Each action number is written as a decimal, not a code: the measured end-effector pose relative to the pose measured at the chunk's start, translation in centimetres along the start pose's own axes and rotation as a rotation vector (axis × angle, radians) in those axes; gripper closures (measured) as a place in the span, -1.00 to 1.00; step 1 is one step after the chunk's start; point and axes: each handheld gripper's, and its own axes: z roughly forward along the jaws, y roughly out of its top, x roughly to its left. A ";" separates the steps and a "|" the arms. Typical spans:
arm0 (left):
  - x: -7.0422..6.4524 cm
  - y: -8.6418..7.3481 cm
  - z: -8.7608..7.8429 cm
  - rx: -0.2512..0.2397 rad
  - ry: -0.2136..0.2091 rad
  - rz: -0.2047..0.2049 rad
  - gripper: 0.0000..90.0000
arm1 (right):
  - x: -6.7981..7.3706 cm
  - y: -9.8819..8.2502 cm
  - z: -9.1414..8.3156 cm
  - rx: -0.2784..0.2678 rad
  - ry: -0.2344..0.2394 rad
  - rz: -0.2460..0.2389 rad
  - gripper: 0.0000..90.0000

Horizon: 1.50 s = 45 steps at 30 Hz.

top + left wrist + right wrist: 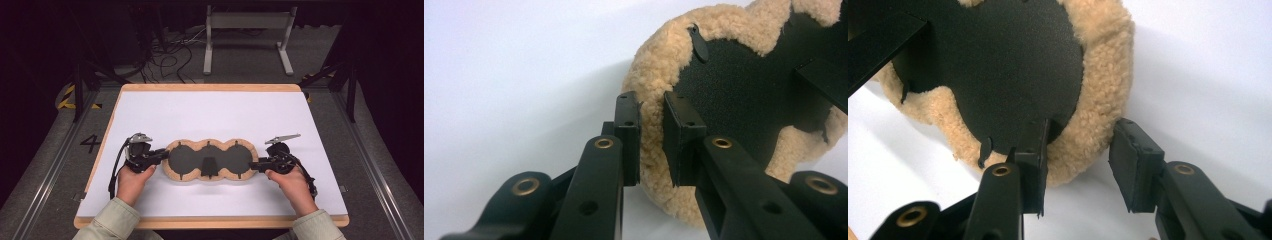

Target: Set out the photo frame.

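A long three-lobed pad (209, 159) with a black middle and a tan fleece rim lies flat on the white table, a black strap (209, 166) across its centre. My left gripper (162, 154) is at the pad's left end. In the left gripper view my left gripper (651, 130) has both pads pressed on the fleece rim (659, 65). My right gripper (254, 165) is at the pad's right end. In the right gripper view my right gripper (1080, 155) straddles the fleece rim (1103, 75): one pad rests against the black face, the other stands clear of the fleece.
The white tabletop (210, 110) has a wooden edge, with bare surface behind and in front of the pad. Beyond the table, a white metal frame (247, 35) and loose cables (170, 55) sit on the floor. A person's hands and pale sleeves enter at the bottom.
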 end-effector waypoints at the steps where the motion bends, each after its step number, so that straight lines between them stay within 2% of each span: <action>1: 0.0 0.0 -0.1 -0.005 -0.001 0.004 0.74 | 0.0 0.0 0.0 -0.006 0.001 0.000 0.36; 13: -0.2 -0.1 -0.4 -0.025 -0.005 0.012 0.74 | -0.4 -0.2 -0.6 -0.031 0.003 0.007 0.61; 17: -0.3 -0.1 -0.6 -0.045 -0.004 0.021 0.74 | -0.4 -0.2 -0.7 -0.041 -0.002 0.012 0.64; 20: -0.5 0.0 -1.0 -0.081 -0.010 0.032 0.74 | -0.2 -0.1 -0.9 -0.071 -0.039 0.003 0.67; 22: -0.7 0.0 -1.2 -0.101 0.000 0.059 0.73 | -0.1 -0.1 -1.0 -0.090 -0.056 -0.001 0.69; 25: -1.0 0.0 -1.4 -0.120 0.005 0.069 0.73 | -0.2 -0.2 -0.9 -0.099 -0.055 -0.004 0.69; 27: -1.2 0.0 -1.6 -0.129 0.012 0.097 0.73 | -0.1 -0.3 -0.8 -0.094 -0.074 -0.031 0.69; 29: -1.4 -0.3 -1.7 -0.101 0.010 0.111 0.73 | 0.1 -0.4 -0.9 -0.091 -0.077 -0.048 0.69; 34: -1.7 -0.6 -2.0 -0.089 0.005 0.133 0.73 | 0.6 -0.9 -1.3 -0.091 -0.092 -0.087 0.69; 37: -2.2 -0.9 -2.6 -0.092 0.005 0.172 0.74 | 1.0 -1.3 -1.8 -0.097 -0.102 -0.117 0.70; 40: -2.6 -1.2 -3.2 -0.095 0.009 0.214 0.75 | 1.2 -1.8 -2.3 -0.103 -0.092 -0.134 0.70; 42: -2.7 -1.3 -3.4 -0.092 0.002 0.222 0.75 | 1.3 -2.0 -2.4 -0.103 -0.092 -0.141 0.70; 43: -2.7 -1.5 -3.8 -0.086 -0.018 0.204 0.75 | 1.4 -2.3 -2.7 -0.105 -0.086 -0.155 0.70; 45: -2.8 -1.5 -4.0 -0.079 -0.028 0.200 0.75 | 1.5 -2.4 -2.9 -0.104 -0.088 -0.162 0.70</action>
